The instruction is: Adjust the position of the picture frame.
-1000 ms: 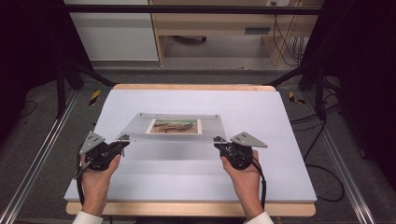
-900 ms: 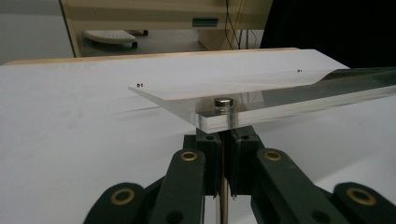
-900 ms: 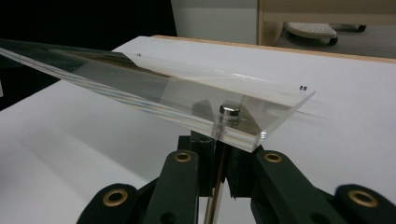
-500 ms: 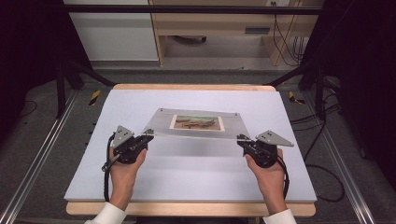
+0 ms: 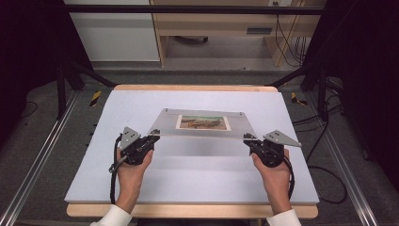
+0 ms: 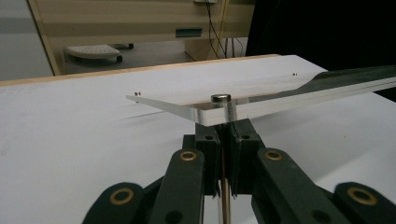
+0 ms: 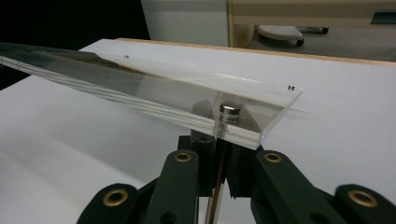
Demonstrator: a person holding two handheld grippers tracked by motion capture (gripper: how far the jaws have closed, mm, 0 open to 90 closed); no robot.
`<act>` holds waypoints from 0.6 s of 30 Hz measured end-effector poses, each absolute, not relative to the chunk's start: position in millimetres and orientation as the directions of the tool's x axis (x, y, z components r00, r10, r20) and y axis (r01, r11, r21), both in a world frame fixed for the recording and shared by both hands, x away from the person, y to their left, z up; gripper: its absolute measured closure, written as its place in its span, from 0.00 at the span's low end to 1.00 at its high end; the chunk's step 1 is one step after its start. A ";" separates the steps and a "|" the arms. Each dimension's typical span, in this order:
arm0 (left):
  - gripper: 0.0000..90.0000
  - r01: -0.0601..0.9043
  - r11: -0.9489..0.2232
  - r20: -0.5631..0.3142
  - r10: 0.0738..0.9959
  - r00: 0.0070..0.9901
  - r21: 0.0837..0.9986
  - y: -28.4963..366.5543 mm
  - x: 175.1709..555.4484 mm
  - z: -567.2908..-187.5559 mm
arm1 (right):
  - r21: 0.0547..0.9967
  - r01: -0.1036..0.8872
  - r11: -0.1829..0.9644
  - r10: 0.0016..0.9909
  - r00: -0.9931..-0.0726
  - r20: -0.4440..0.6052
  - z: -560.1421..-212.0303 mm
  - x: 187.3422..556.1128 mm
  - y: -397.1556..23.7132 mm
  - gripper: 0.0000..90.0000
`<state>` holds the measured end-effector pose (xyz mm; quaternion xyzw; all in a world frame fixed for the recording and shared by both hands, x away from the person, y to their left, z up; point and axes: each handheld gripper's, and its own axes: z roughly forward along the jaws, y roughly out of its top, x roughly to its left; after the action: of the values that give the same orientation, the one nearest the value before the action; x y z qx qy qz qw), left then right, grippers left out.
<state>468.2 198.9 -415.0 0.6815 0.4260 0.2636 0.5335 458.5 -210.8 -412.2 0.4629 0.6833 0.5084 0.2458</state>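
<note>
Item, our grip. We hold the left gripper (image 5: 151, 137) and the right gripper (image 5: 248, 138) closed, each clamped on a near corner of the frame (image 5: 203, 123). In the left gripper view the jaws meet under the frame (image 6: 243, 103) at its small metal stud (image 6: 220, 98); in the right gripper view the jaws close the same way below the frame (image 7: 187, 100) and its stud (image 7: 229, 110). We judge the studs are taken because the clear pane gives little else to pinch.

Item, frame. A clear acrylic sheet holding a small picture (image 5: 203, 122). It sits at the middle of the table (image 5: 197, 179), near edge raised off the surface, far edge low and seemingly close to it; whether it touches we cannot tell. One gripper at each near corner keeps the wide sheet level from side to side and stops it twisting.

Item, hands. Our left hand (image 5: 131, 165) and right hand (image 5: 273, 172) sit well apart, matched in height, likely so the load is shared.

Item, table. White board on a wooden top, bare around the frame.
</note>
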 end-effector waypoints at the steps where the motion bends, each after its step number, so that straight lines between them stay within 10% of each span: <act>1: 0.93 0.299 -0.068 -0.095 0.862 0.498 0.952 198.9 468.2 -415.0 | 0.922 0.383 0.055 0.883 -0.451 0.135 -412.2 458.5 -210.8 0.92; 18: 0.92 0.304 -0.076 -0.091 0.862 0.499 0.950 198.9 472.1 -423.9 | 0.917 0.393 0.063 0.890 -0.439 0.127 -417.4 464.6 -210.6 0.92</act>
<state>472.1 198.9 -423.9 0.6844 0.4257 0.2634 0.5300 464.6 -210.6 -417.4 0.4680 0.6854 0.4995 0.2484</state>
